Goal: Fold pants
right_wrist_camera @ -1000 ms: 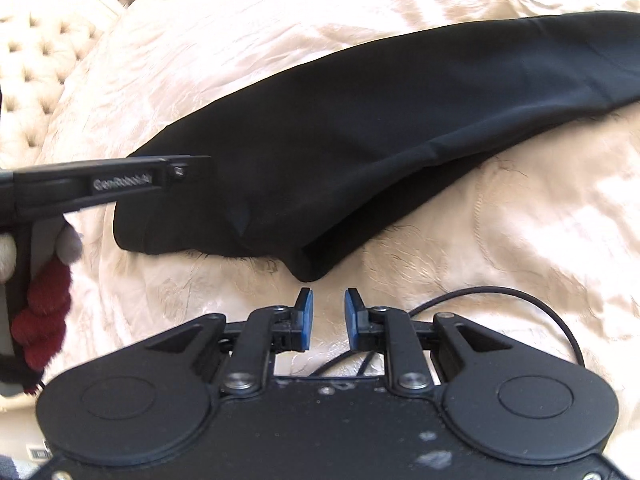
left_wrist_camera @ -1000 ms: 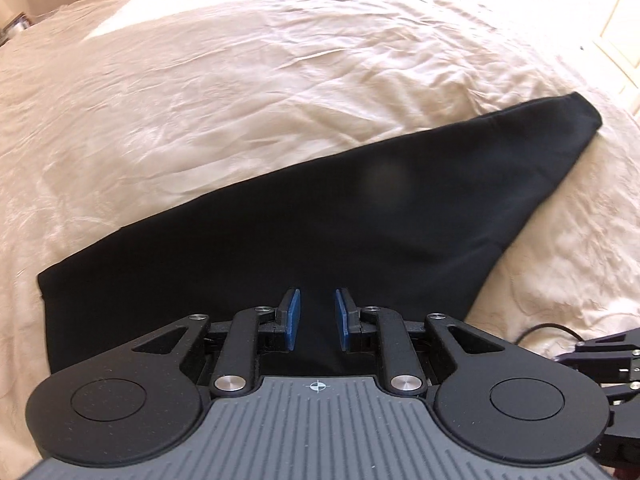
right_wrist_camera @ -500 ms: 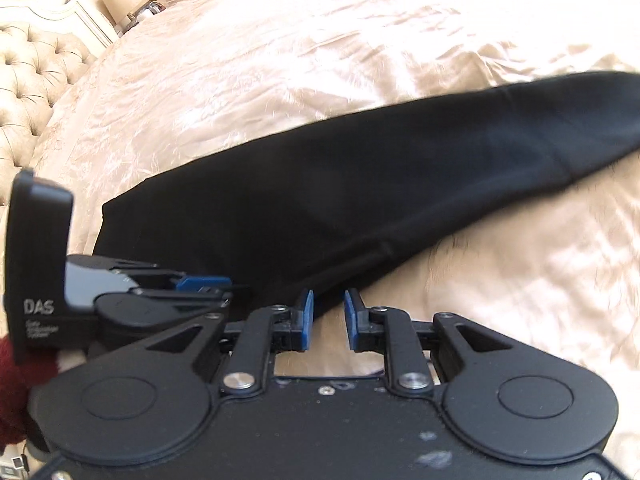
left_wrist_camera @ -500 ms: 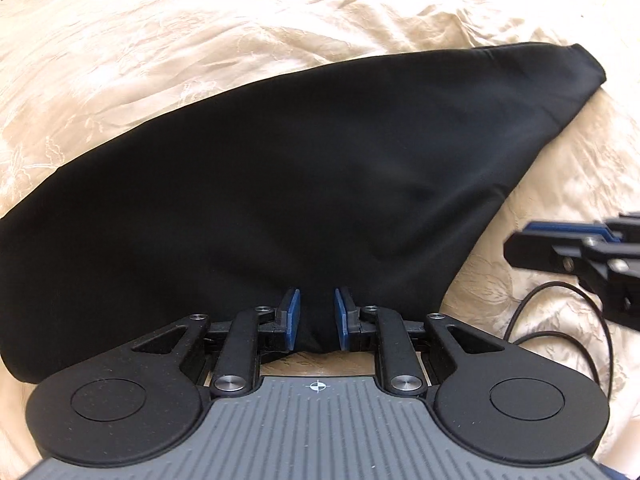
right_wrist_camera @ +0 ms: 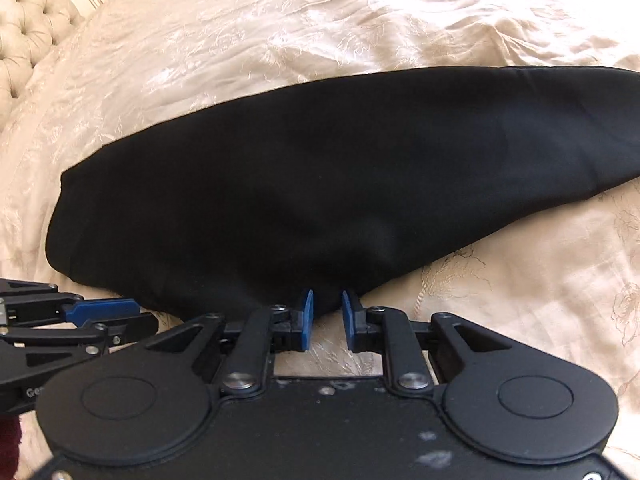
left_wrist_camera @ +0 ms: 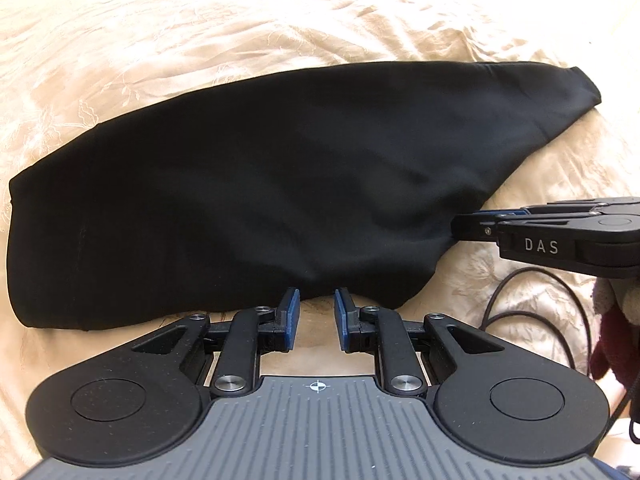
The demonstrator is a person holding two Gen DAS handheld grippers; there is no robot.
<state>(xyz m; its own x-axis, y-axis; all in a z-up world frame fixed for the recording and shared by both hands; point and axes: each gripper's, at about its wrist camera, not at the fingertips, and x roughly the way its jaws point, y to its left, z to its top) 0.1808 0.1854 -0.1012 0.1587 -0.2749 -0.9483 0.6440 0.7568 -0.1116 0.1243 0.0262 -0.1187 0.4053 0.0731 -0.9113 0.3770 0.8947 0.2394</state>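
Note:
The black pants lie folded lengthwise on a cream bedspread, wide end left, narrow leg end far right. They also show in the right wrist view. My left gripper is open, its blue pads at the near edge of the cloth. My right gripper is open too, with the near hem of the pants between its tips. The right gripper shows from the side in the left wrist view, touching the cloth's right edge. The left gripper shows at the lower left of the right wrist view.
The cream embroidered bedspread spreads all around. A black cable loops on the bed at the right. A tufted headboard stands at the far left. A maroon sleeve shows at the right edge.
Both grippers have moved down and in toward the near edge of the pants. The right gripper has come close beside the left one. Both stay open.

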